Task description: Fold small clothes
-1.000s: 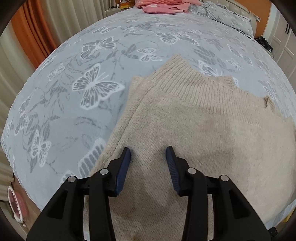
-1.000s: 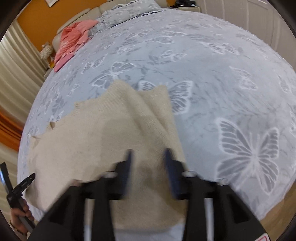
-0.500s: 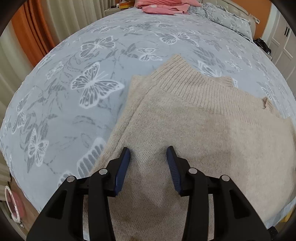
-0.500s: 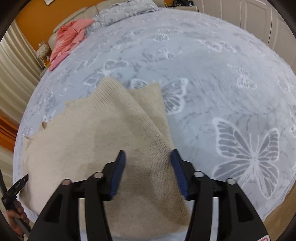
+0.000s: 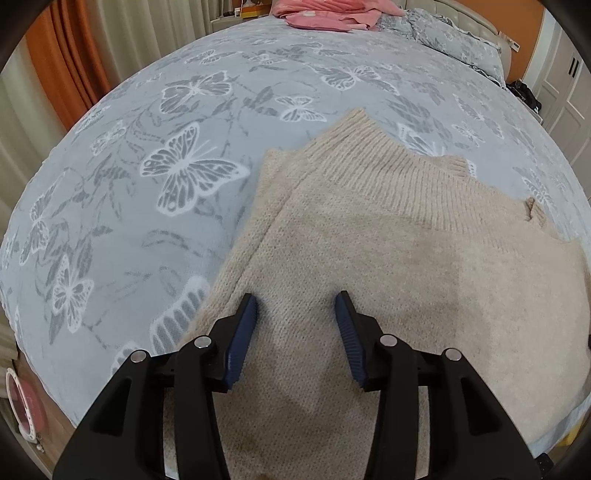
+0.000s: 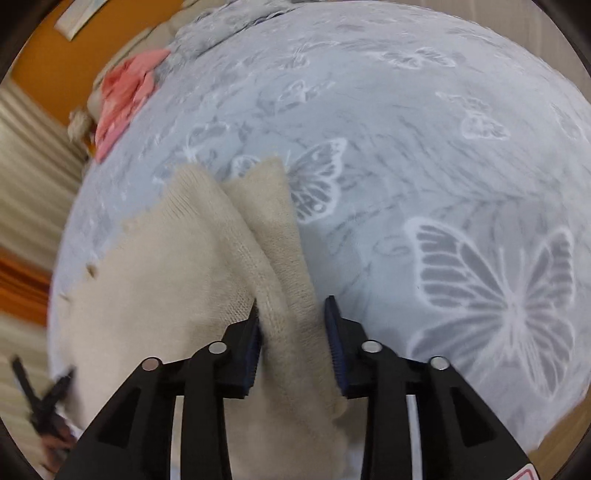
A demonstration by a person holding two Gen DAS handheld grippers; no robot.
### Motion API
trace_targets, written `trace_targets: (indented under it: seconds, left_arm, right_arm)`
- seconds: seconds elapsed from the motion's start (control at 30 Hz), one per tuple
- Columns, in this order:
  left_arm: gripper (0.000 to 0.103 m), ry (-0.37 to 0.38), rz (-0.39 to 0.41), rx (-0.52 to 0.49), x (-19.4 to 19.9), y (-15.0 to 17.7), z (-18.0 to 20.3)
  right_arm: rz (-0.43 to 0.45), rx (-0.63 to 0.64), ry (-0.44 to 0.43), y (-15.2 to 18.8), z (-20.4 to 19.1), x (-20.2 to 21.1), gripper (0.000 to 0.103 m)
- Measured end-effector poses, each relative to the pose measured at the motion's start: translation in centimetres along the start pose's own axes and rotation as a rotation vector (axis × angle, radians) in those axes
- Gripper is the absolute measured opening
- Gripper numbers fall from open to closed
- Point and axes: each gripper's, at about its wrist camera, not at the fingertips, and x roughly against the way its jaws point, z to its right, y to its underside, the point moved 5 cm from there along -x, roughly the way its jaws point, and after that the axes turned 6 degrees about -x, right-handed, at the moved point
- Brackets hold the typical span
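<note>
A beige knit sweater (image 5: pixel 406 258) lies flat on the butterfly-print bed cover (image 5: pixel 147 240), its ribbed hem toward the far side. My left gripper (image 5: pixel 295 299) hovers low over the sweater's near left part. Its jaws are opening slightly and nothing is pinched between them. In the right wrist view the sweater (image 6: pixel 166 277) has its right side folded over. My right gripper (image 6: pixel 291 306) is closing on that folded edge, which bunches into ridges between the blue pads.
Pink clothes (image 5: pixel 325 11) lie at the bed's far end beside pillows (image 5: pixel 454 37). Orange and cream curtains (image 5: pixel 70 66) hang on the left, and white cupboard doors (image 5: pixel 565 81) stand at the right. The bed edge and wooden floor are near the bottom left.
The right gripper slid to the sweater's right edge, widened, then closed on the fold, bunching the fabric. The left gripper stayed put and its jaws spread a little.
</note>
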Motion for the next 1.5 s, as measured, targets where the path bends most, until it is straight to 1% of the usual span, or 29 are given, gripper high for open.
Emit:
trace_targets:
  seconds: [0.03, 0.1, 0.13, 0.17, 0.23, 0.3, 0.33, 0.43, 0.47, 0.57, 0.63, 0.73, 0.83, 0.93, 0.97, 1.1, 1.3, 1.5]
  left_arm:
    - [0.044, -0.001, 0.006, 0.002, 0.2, -0.1, -0.1]
    - [0.045, -0.010, 0.005, 0.015, 1.0, 0.0, -0.2]
    - [0.048, -0.016, 0.006, 0.018, 1.5, 0.2, -0.1]
    - [0.051, -0.021, 0.009, 0.017, 2.0, 0.3, 0.1]
    - [0.051, -0.035, 0.014, 0.020, 2.9, 0.5, 0.2]
    - [0.052, -0.026, 0.027, 0.035, 4.1, 0.6, 0.2]
    - [0.053, -0.028, 0.027, 0.037, 4.6, 0.8, 0.1]
    - [0.053, -0.042, 0.022, 0.037, 5.6, 1.5, 0.1]
    - [0.053, -0.047, 0.019, 0.039, 5.9, 1.8, 0.0]
    - [0.055, -0.053, 0.007, 0.061, 6.4, 2.4, -0.3]
    - [0.055, -0.056, 0.004, 0.077, 6.7, 2.7, -0.7]
    - [0.055, -0.062, -0.002, 0.089, 6.8, 2.9, -0.9]
    - [0.055, -0.055, -0.014, 0.112, 6.5, 3.1, -1.1]
    - [0.055, -0.067, -0.043, 0.091, 6.0, 3.6, -0.7]
    - [0.055, -0.068, -0.047, 0.087, 5.9, 3.6, -0.7]
    - [0.055, -0.070, -0.050, 0.103, 5.9, 3.8, -0.8]
    - [0.055, -0.074, -0.061, 0.089, 5.7, 4.0, -0.4]
    - [0.055, -0.094, -0.082, 0.048, 5.3, 4.4, 0.4]
  right_arm:
    - [0.014, -0.001, 0.001, 0.2, -0.2, 0.8, 0.035]
    - [0.056, 0.013, -0.030, 1.3, -1.3, 3.4, 0.038]
    - [0.072, 0.023, -0.040, 2.1, -1.9, 4.5, 0.045]
    - [0.085, 0.032, -0.044, 2.9, -2.4, 5.4, 0.056]
    - [0.105, 0.060, -0.058, 4.5, -3.5, 6.6, 0.061]
    - [0.093, 0.104, -0.072, 6.4, -5.3, 7.1, 0.061]
    - [0.084, 0.113, -0.077, 6.8, -5.7, 7.1, 0.061]
    - [0.028, 0.176, -0.082, 8.8, -8.0, 6.2, 0.062]
    - [0.023, 0.206, -0.076, 9.3, -8.4, 5.9, 0.062]
    - [0.008, 0.289, -0.014, 10.3, -9.8, 5.1, 0.062]
    - [0.004, 0.305, 0.003, 10.7, -10.0, 4.8, 0.062]
    - [-0.017, 0.312, 0.017, 11.0, -9.9, 4.3, 0.062]
    - [-0.039, 0.289, 0.036, 10.9, -9.8, 3.8, 0.062]
    - [-0.049, 0.268, 0.050, 10.9, -9.5, 3.6, 0.062]
    - [-0.050, 0.267, 0.052, 10.9, -9.3, 3.6, 0.064]
    - [-0.066, 0.272, 0.076, 11.1, -9.0, 3.2, 0.065]
    - [-0.076, 0.306, 0.098, 11.4, -9.2, 2.8, 0.065]
    - [-0.098, 0.298, 0.101, 11.5, -8.8, 2.3, 0.065]
